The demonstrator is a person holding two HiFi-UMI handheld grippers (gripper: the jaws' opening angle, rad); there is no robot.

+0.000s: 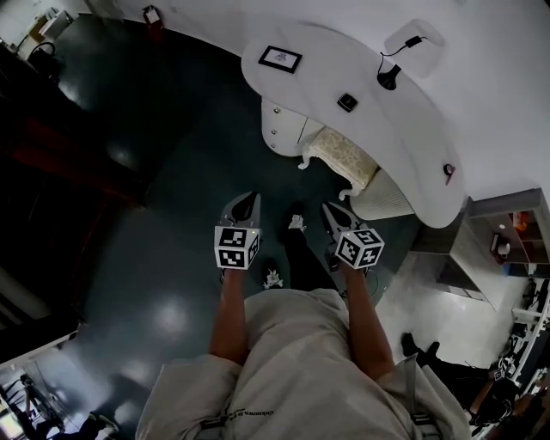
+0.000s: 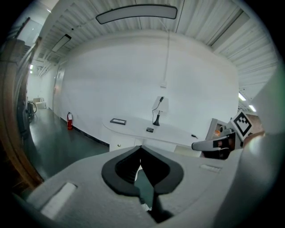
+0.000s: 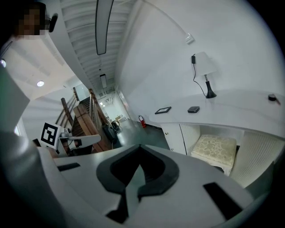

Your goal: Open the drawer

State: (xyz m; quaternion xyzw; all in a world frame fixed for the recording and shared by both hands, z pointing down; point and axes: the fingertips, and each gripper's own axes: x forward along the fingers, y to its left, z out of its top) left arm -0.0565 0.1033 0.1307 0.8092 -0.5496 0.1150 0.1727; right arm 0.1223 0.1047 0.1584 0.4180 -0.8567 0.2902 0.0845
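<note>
Head view was dim overall: dark floor (image 1: 163, 258) with one soft glare patch, white desk (image 1: 404, 129) nearly blown out. Gripper views were brighter, lit by ceiling strips (image 2: 136, 13), with the white wall (image 2: 133, 80) evenly washed. Heavy fisheye bending, black vignette at the corners, near foreground soft.

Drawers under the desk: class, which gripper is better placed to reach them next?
Left, narrowly. From the head view the drawers sit nearer the left gripper; the stool stands nearer the right gripper. Both are shut, empty and far off.
</note>
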